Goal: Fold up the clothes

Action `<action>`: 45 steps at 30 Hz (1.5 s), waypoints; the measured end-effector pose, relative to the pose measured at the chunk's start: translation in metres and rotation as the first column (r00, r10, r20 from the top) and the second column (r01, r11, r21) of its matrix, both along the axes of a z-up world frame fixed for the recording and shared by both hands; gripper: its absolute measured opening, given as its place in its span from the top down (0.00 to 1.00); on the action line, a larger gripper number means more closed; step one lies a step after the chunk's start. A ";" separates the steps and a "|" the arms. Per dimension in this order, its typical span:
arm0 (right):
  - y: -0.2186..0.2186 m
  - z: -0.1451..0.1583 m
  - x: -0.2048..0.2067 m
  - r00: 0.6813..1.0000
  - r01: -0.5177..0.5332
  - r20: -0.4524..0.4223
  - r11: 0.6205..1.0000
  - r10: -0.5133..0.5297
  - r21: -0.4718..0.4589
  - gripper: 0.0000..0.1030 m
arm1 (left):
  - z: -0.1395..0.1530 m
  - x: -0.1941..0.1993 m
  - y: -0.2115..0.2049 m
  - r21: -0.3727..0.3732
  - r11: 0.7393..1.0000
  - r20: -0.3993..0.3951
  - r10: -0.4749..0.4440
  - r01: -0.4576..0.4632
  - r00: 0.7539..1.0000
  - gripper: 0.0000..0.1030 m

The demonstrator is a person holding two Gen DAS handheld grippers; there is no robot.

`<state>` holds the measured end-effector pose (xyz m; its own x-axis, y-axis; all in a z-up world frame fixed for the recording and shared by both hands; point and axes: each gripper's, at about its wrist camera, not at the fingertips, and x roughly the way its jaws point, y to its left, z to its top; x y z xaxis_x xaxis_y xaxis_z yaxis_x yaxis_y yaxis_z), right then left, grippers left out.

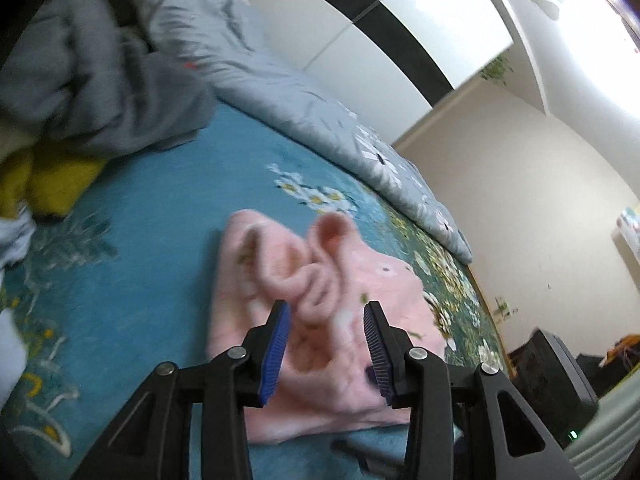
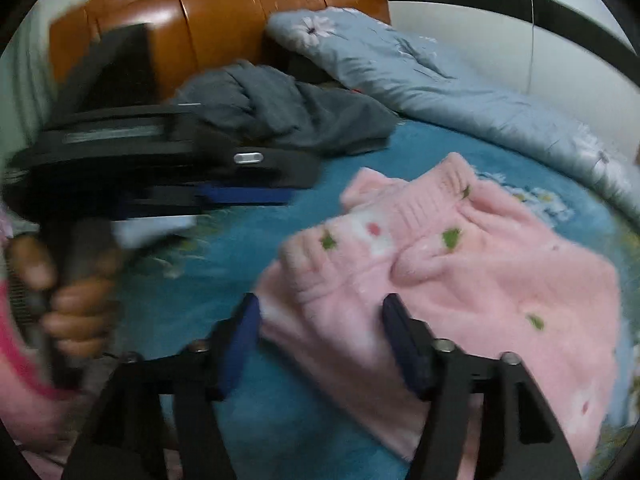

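Note:
A fuzzy pink sweater (image 1: 320, 320) with small green and white spots lies partly folded on the blue floral bedspread (image 1: 152, 240). My left gripper (image 1: 326, 312) is open and empty, its blue pads just above the sweater's near part. In the right wrist view the sweater (image 2: 480, 272) lies bunched, collar toward the far side. My right gripper (image 2: 320, 308) is open over its near left edge, nothing between the pads. The left gripper (image 2: 240, 194) shows blurred at left, held by a hand (image 2: 76, 312).
A grey garment pile (image 2: 288, 116) and a light blue floral quilt (image 2: 460, 88) lie at the far side of the bed. A yellow garment (image 1: 48, 188) lies at left. An orange wooden headboard (image 2: 224, 12) stands behind. A dark box (image 1: 552, 376) sits beyond the bed.

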<state>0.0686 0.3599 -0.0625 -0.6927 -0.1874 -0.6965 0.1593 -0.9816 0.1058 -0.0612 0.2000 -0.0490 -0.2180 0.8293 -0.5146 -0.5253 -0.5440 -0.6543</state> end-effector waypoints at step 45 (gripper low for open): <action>0.152 0.001 0.123 0.853 0.493 -0.017 0.817 -0.521 -0.301 0.36 | -0.063 -0.014 -0.009 -0.025 0.996 0.157 -0.086 0.091 0.984 0.77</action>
